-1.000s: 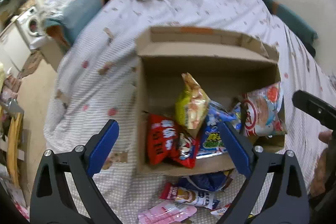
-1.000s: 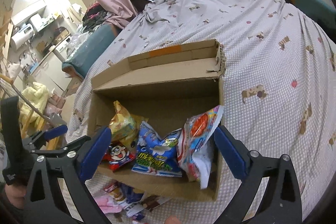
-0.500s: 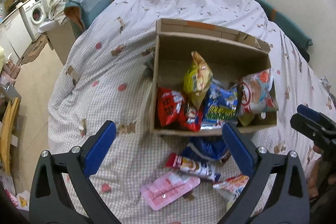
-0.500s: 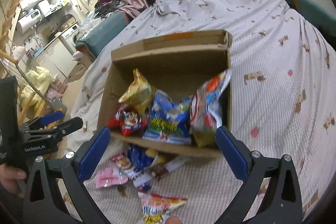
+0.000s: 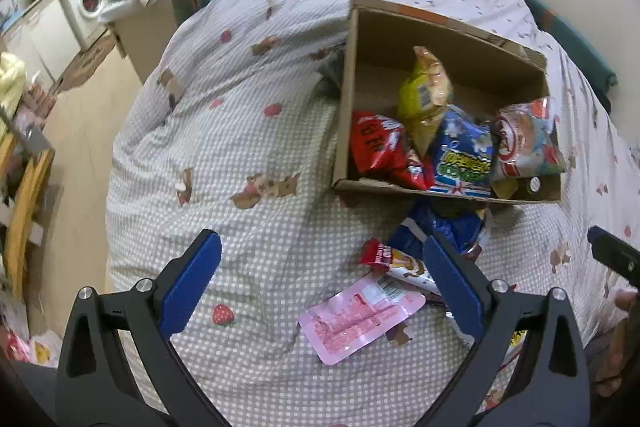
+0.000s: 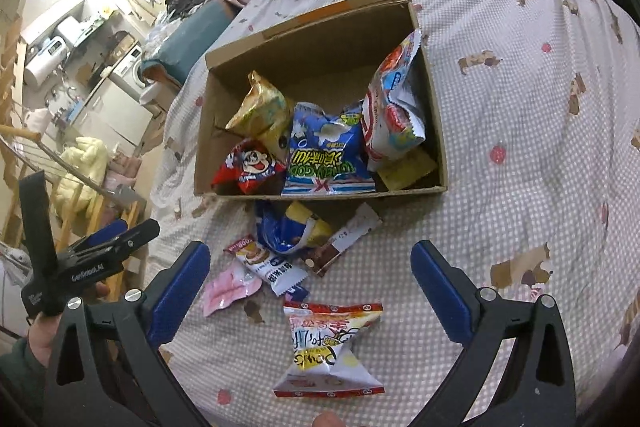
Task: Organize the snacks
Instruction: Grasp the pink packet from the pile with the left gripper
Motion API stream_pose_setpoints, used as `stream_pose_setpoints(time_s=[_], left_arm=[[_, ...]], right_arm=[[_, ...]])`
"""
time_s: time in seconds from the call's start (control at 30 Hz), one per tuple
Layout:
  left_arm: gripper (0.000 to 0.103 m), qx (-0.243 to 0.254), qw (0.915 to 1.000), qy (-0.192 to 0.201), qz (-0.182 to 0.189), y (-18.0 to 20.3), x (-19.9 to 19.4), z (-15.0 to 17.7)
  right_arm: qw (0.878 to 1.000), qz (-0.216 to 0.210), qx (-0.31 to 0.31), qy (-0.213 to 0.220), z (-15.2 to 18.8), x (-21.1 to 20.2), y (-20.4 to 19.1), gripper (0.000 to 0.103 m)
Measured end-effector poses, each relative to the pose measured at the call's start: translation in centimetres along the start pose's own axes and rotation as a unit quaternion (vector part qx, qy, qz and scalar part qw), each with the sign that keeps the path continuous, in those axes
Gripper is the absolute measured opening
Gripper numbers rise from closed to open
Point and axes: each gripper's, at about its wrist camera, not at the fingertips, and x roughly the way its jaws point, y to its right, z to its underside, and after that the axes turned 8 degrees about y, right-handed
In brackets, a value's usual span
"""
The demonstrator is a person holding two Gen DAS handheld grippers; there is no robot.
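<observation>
Snacks are seen loose on the bed and packed in a box [image 6: 436, 131] ahead of both grippers. The right gripper [image 6: 310, 267] is held wide open, with nothing between its fingers; a white-and-red packet [image 6: 328, 347] lies just below and between them. Slightly ahead and to the left, a pink packet [image 6: 228, 287], a white bar [image 6: 272, 267] and a crumpled blue bag [image 6: 280, 227] are found, the blue bag closest to the box's near wall. Inside the box, a red bag [image 6: 248, 167], a gold bag [image 6: 260, 111], a blue bag with green lettering [image 6: 328, 155] and a white-and-red bag [image 6: 392, 107] are stood side by side. The left gripper [image 5: 320, 279] is likewise held wide open and empty, above the checked bedcover [image 5: 240, 187]; the pink packet [image 5: 360, 319] lies near its right finger, and the box [image 5: 346, 99] is seen further ahead to the right.
</observation>
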Motion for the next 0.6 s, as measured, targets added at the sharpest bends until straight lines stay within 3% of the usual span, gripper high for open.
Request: stream_pose_setpoints(time_s=[0.2, 0.33, 0.4, 0.47, 0.6], left_arm=[[0.100, -0.019, 0.9996, -0.019, -0.006, -1.3, 1.2, 0.5], [0.100, -0.015, 0.9962, -0.085, 0.000, -1.3, 3.8, 1.8], [0.100, 0.017, 0.9905, -0.136, 0.011, -0.4, 5.7, 3.0], [0.100, 0.073, 0.9793, -0.186, 0.035, 1.3, 7.3, 4.4], [0.100, 0.199, 0.9584, -0.199, 0.048, 4.7, 8.0, 6.0]], right_arm=[[1.000, 0.011, 0.006, -0.001, 0.2, 0.4, 0.6, 0.103], [0.999, 0.013, 0.033, -0.005, -0.1, 1.0, 1.6, 0.103], [0.999, 0.016, 0.046, -0.009, -0.2, 1.4, 2.1, 0.103], [0.999, 0.017, 0.049, -0.010, -0.3, 1.5, 2.2, 0.103], [0.998, 0.019, 0.057, -0.015, -0.2, 1.7, 2.8, 0.103]])
